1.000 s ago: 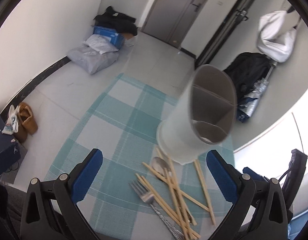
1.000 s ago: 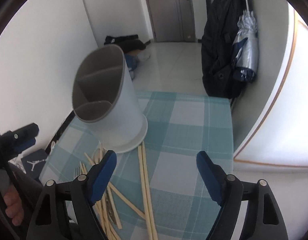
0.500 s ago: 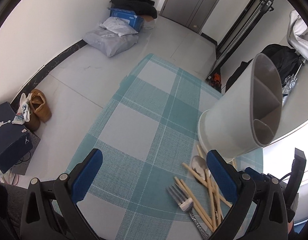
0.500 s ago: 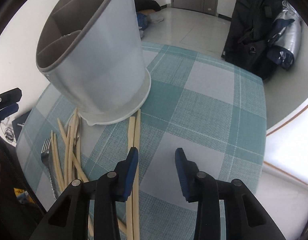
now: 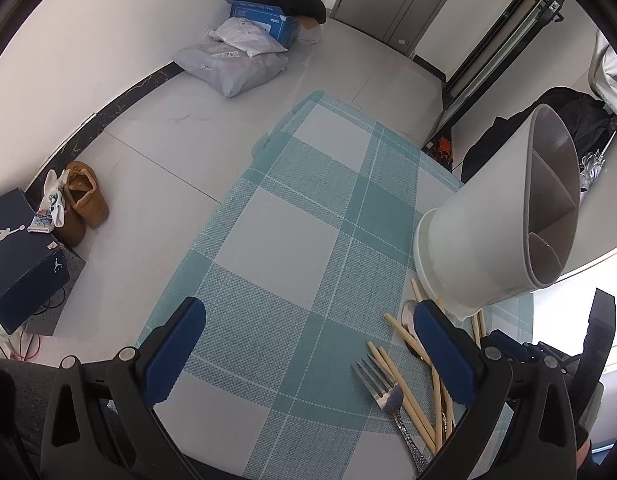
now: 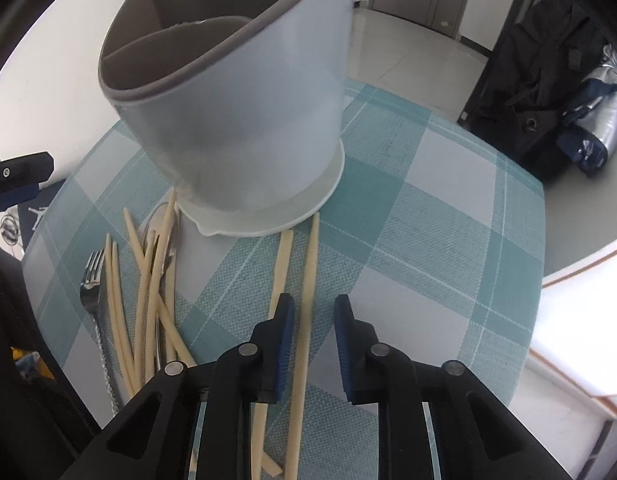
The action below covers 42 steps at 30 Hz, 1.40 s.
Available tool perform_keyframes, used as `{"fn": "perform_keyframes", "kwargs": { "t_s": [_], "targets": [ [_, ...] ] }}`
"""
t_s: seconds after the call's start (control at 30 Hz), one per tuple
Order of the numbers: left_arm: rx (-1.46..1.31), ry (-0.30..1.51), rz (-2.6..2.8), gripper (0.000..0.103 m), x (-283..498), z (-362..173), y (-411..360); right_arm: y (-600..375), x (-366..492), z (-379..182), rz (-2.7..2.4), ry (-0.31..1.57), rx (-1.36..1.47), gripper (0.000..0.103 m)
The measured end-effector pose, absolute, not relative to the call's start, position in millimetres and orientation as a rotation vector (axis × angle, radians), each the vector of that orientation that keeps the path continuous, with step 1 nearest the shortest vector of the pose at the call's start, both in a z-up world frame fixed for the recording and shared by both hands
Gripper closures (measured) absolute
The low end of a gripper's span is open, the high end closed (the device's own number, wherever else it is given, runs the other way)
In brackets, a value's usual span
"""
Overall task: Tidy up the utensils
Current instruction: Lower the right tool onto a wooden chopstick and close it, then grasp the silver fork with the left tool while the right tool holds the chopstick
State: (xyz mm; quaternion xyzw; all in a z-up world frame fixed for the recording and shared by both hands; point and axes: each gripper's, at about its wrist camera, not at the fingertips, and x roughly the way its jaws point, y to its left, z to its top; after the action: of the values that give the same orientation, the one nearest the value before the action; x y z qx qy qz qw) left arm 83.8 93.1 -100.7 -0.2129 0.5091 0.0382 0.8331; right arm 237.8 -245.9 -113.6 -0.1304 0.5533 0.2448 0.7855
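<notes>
From my left wrist camera, my left gripper stands wide open over the teal checked tablecloth, with nothing between its blue pads but bare cloth. The white utensil holder stands on the cloth off to the right of this gripper, its divided grey inside showing at the top. At the holder's foot, on the side nearest me, lies the loose heap: pale chopsticks crossing one another, a fork with its tines pointing away from me, and the bowl of a spoon partly hidden behind my right-hand finger.

From my right wrist camera, my right gripper points steeply down at the cloth, just in front of the utensil holder. Its jaws stand narrow and are closing. One chopstick runs lengthwise through the gap between the blue pads, lying nearer the left one (I cannot tell whether either pad presses on it). A second chopstick lies just outside the left pad, and both sticks run up towards the holder's base rim. The other chopsticks and the fork lie left of the holder's foot. Farther left of the holder, the edge of my left gripper shows.
</notes>
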Motion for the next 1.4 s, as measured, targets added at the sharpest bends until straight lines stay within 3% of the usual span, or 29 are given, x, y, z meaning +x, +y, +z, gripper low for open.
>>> {"fn": "perform_keyframes", "kwargs": {
  "t_s": [0.1, 0.17, 0.57, 0.7, 0.87, 0.93, 0.97, 1.1, 1.4],
  "targets": [
    [-0.462, 1.083, 0.074, 0.001, 83.0, -101.1, 95.3, -246.2, 239.4, -114.4, 0.533, 1.197, -0.259, 0.097],
    [-0.462, 1.083, 0.079, 0.001, 82.0, -101.4, 96.6, -248.8, 241.0, -113.5, 0.535, 1.210, -0.243, 0.098],
    [-0.487, 1.089, 0.059, 0.001, 76.9, -101.6, 99.7, -271.9, 223.7, -108.1, 0.567, 1.287, -0.245, 0.094],
    [-0.492, 1.085, 0.061, 0.001, 73.5, -103.2, 101.6, -263.6, 228.9, -108.7, 0.560, 1.266, -0.281, 0.085],
    [-0.555, 1.103, 0.014, 0.001, 69.4, -108.5, 104.4, -251.2, 244.9, -113.2, 0.551, 1.224, -0.274, 0.085],
    [-0.569, 1.131, -0.005, 0.001, 67.9, -112.8, 102.4, -247.3, 251.9, -114.6, 0.546, 1.211, -0.256, 0.093],
    [-0.575, 1.144, -0.011, 0.001, 67.2, -114.4, 101.4, -247.0, 255.0, -115.1, 0.543, 1.209, -0.244, 0.099],
    [-0.635, 1.196, -0.050, 0.002, 66.8, -120.8, 97.3, -262.6, 274.8, -119.1, 0.549, 1.216, -0.097, 0.099],
    [-0.608, 1.286, -0.142, 0.017, 62.6, -124.7, 56.4, -321.2, 297.3, -101.8, 0.543, 1.108, 0.235, 0.099]
  ]
}}
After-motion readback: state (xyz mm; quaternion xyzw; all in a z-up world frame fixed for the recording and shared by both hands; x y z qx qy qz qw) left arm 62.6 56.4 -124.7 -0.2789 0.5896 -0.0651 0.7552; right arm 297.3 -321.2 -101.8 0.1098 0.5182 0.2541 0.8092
